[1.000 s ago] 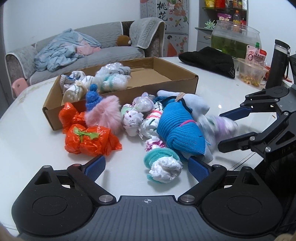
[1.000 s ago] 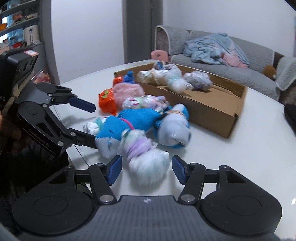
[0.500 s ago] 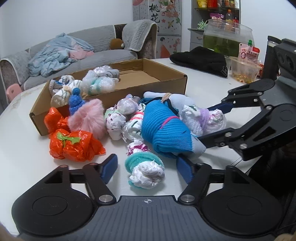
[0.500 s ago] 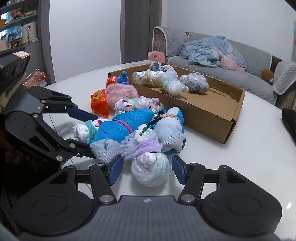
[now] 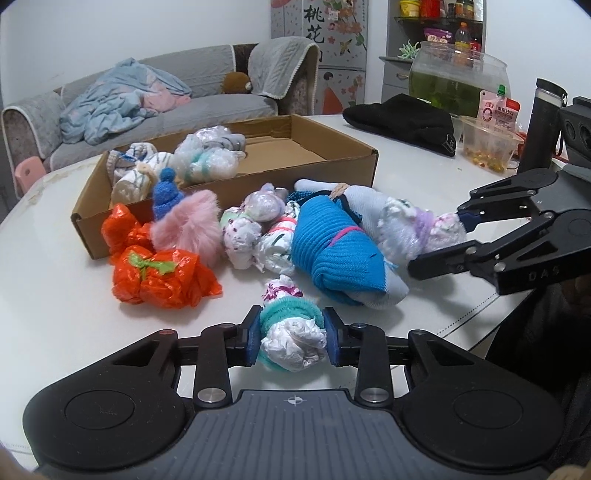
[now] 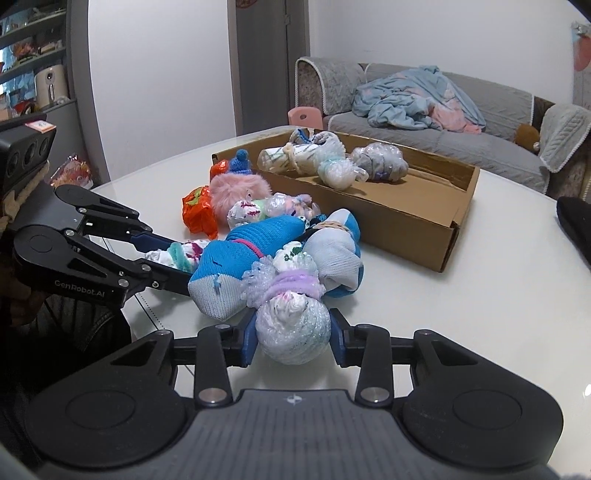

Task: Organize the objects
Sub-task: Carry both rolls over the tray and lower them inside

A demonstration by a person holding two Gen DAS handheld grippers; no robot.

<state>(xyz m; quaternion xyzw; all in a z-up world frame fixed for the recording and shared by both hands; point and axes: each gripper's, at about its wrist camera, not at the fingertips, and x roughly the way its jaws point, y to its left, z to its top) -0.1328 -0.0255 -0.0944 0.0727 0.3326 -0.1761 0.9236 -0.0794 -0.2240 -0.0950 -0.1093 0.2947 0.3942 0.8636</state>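
1. Where it gaped wide a second ago, the left claw (image 5: 291, 338) is closing, pads touching the teal bundle (image 5: 291, 328) on the desk (image 5: 55, 295).
2. Right claw (image 6: 293, 336) likewise is closing on the purple bundle (image 6: 291, 328); both look ready for the box (image 5: 332, 162).

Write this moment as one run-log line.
left gripper: jaws closing on teal-banded bundle | right gripper: jaws closing on purple-banded bundle | cardboard box: part-filled

Ahead of the claw beyond the white table (image 5: 55, 295): grey sofa (image 5: 207, 107) with crumpled blue blanket (image 5: 110, 107), white walls (image 6: 159, 74), shelf unit (image 5: 436, 22) far right.
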